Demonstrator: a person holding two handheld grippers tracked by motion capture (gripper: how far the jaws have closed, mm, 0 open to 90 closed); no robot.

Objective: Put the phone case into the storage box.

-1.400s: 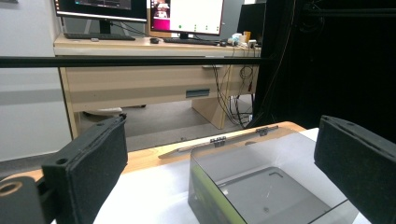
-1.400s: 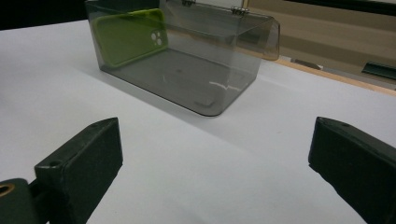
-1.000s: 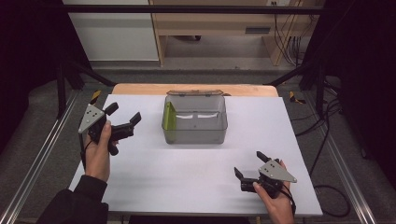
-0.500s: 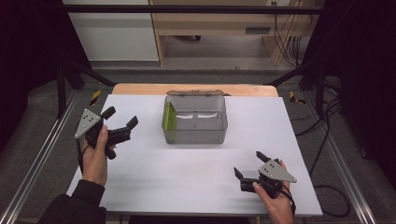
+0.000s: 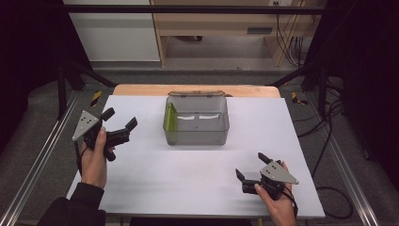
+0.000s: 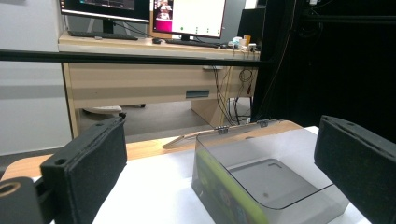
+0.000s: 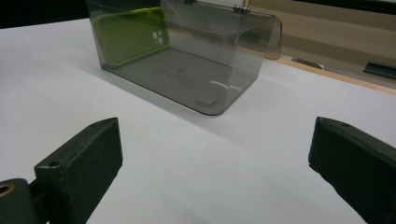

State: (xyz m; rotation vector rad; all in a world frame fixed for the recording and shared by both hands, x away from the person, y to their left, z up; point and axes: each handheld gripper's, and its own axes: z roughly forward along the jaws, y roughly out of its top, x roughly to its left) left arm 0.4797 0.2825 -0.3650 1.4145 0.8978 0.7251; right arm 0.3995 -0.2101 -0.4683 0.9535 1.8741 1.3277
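High view is showing both the left gripper (image 5: 117, 125) and right gripper (image 5: 249, 165) hanging open, empty; reaching the green phone case (image 5: 170, 123) is calling for a steep entry into the smoky plastic box (image 5: 197, 134).

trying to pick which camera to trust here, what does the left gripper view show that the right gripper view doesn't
Left gripper view alone: the wooden desk behind the table, monitors on it, and hanging cables. Right gripper view alone: the camera cutout of the green phone case, and a broad stretch of bare white table in front of the box. Shared: the smoky clear box with its lid hinged open, the green phone case leaning against one wall inside, and each view's own tool with jaws wide apart.
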